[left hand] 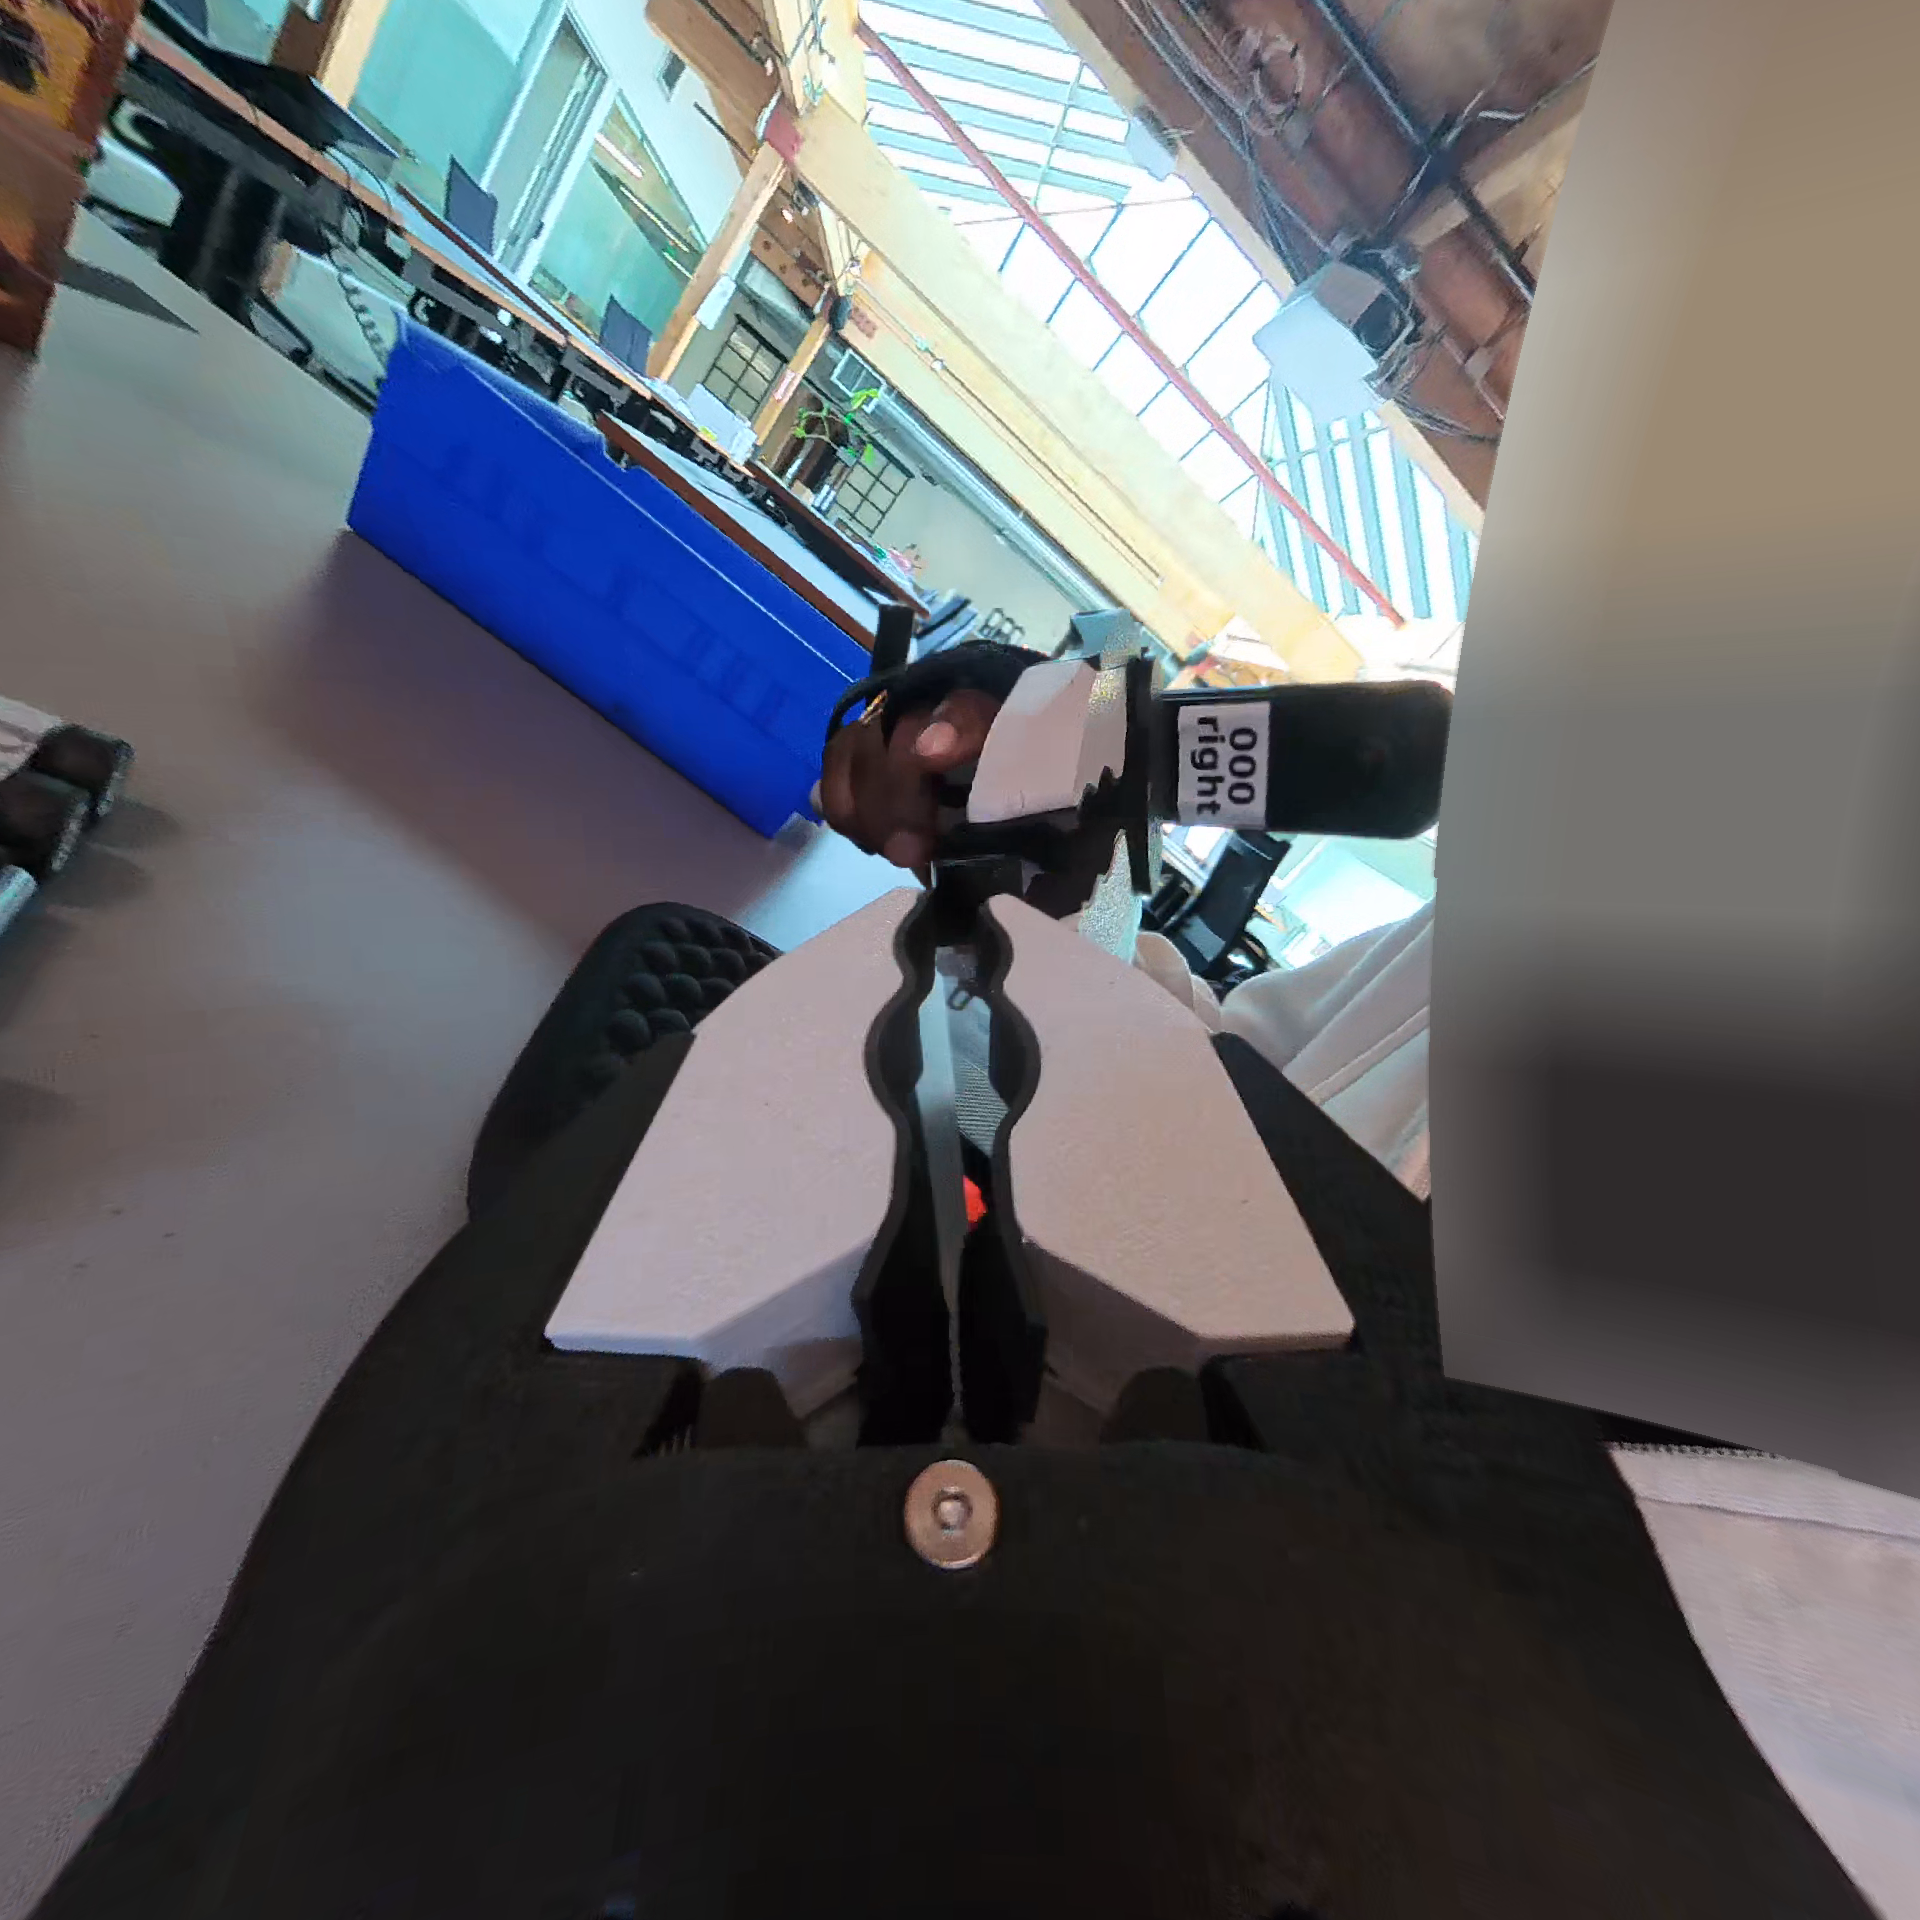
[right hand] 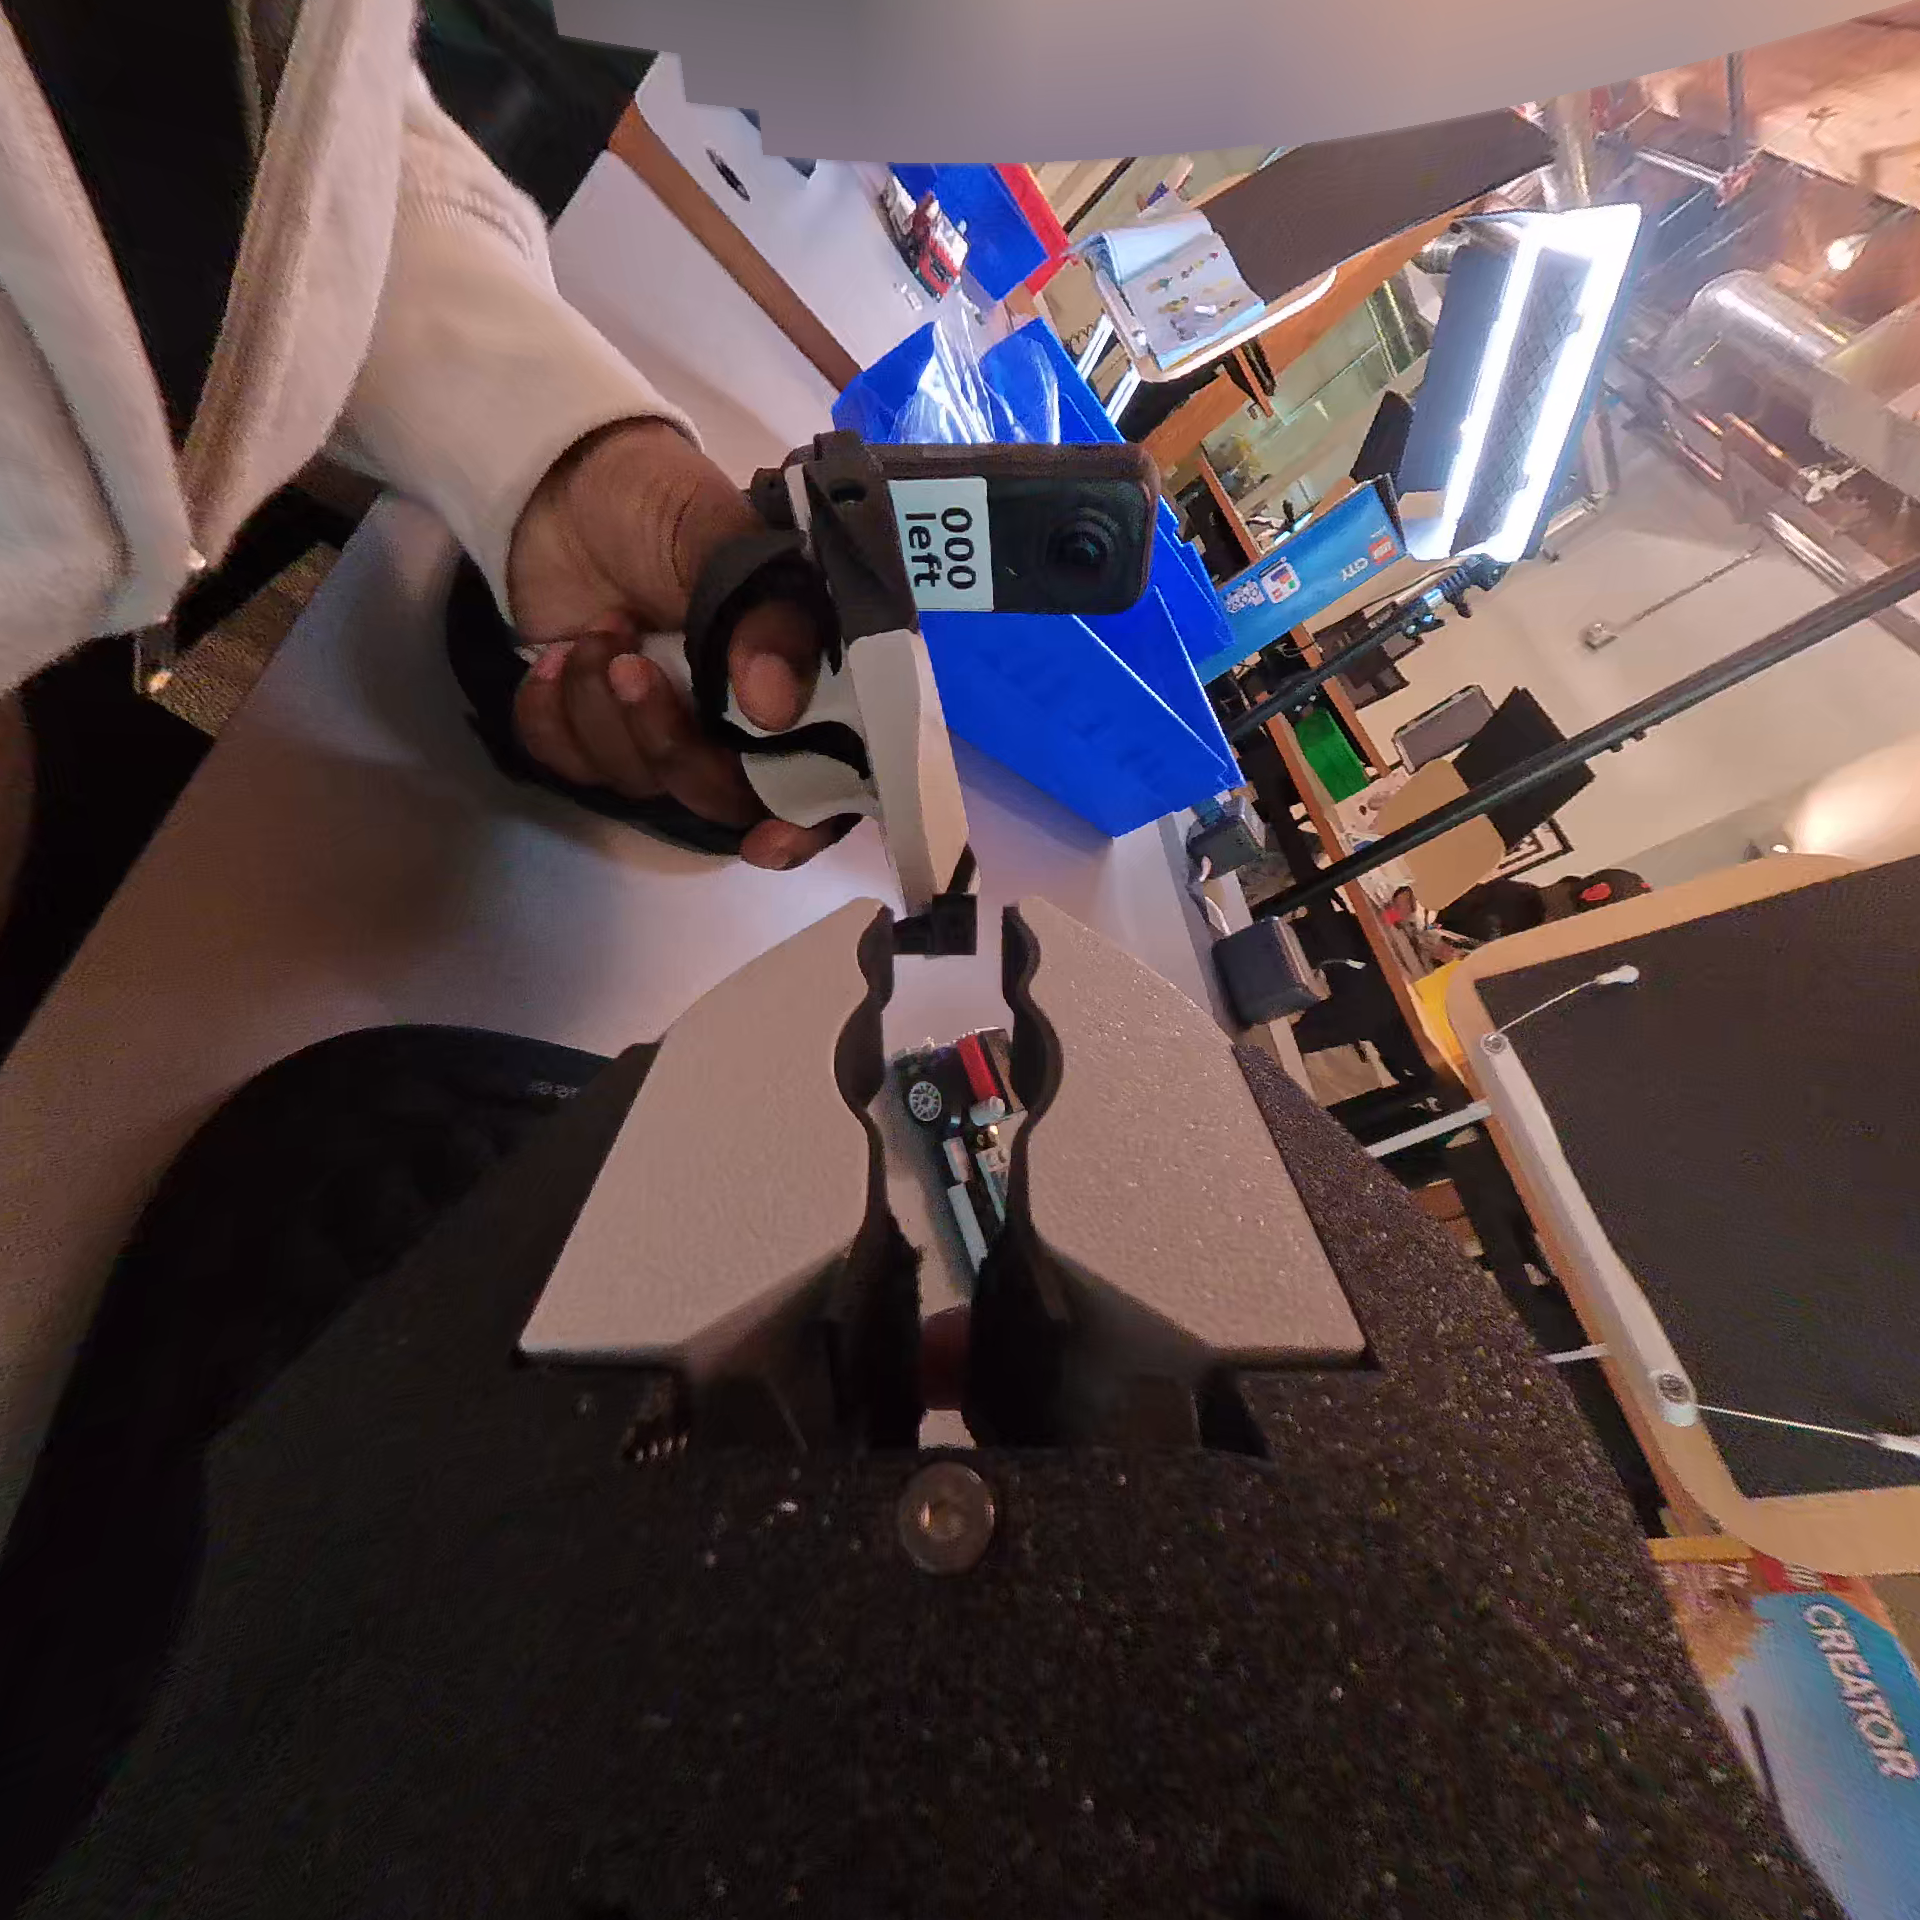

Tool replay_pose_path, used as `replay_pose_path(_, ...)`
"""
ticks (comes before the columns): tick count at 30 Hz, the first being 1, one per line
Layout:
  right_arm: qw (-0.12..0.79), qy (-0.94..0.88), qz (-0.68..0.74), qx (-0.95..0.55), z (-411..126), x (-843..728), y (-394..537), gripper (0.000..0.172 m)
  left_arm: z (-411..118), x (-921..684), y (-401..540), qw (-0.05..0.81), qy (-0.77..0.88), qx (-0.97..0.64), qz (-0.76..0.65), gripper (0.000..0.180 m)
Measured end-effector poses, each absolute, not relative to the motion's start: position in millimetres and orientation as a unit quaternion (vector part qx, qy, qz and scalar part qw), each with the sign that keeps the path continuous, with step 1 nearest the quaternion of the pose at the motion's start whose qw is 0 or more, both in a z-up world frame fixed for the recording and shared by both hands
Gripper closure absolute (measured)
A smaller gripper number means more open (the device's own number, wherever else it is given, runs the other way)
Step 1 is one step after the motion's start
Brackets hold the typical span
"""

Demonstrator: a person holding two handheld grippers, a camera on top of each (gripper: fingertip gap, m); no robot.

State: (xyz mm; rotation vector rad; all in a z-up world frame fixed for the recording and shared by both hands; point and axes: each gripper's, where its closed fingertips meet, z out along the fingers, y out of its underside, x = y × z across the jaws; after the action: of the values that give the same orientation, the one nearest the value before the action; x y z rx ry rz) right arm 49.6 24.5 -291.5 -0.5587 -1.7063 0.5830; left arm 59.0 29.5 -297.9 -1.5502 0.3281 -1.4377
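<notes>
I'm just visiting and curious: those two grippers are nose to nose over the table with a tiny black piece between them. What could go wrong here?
1. The small black piece sits at the very tip of the left gripper, so it could slip out and drop.
2. The right gripper shows a gap on one side of the piece, so closing unevenly may knock it loose.
3. A dropped piece might hit the toy model on the table.

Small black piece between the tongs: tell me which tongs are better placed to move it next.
Left, probably. The left tongs are shut on the small black piece at their tips; the right tongs stand open around it, one pad clear.
</notes>
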Motion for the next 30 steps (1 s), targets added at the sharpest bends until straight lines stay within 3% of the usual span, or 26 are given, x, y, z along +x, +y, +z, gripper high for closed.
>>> replay_pose_path(6, 0.576, -0.738, 0.250, -0.245, -296, 49, 23, 0.163, -303, 60, 31, 0.473, 0.140, -0.649, -0.580, 0.173)
replay_pose_path(17, 0.568, -0.657, 0.365, -0.334, -295, 59, 31, 0.165, -281, 43, 31, 0.513, 0.108, -0.594, -0.610, 0.180)
replay_pose_path(21, 0.550, -0.631, 0.403, -0.371, -291, 56, 35, 0.165, -298, 46, 38, 0.534, 0.162, -0.654, -0.510, 0.180)
replay_pose_path(25, 0.466, -0.515, 0.537, -0.478, -288, 53, 48, 0.165, -301, 51, 41, 0.619, 0.323, -0.657, -0.286, 0.157)
replay_pose_path(30, 0.407, -0.414, 0.577, -0.574, -299, 48, 55, 0.165, -301, 53, 54, 0.665, 0.404, -0.625, -0.058, 0.163)
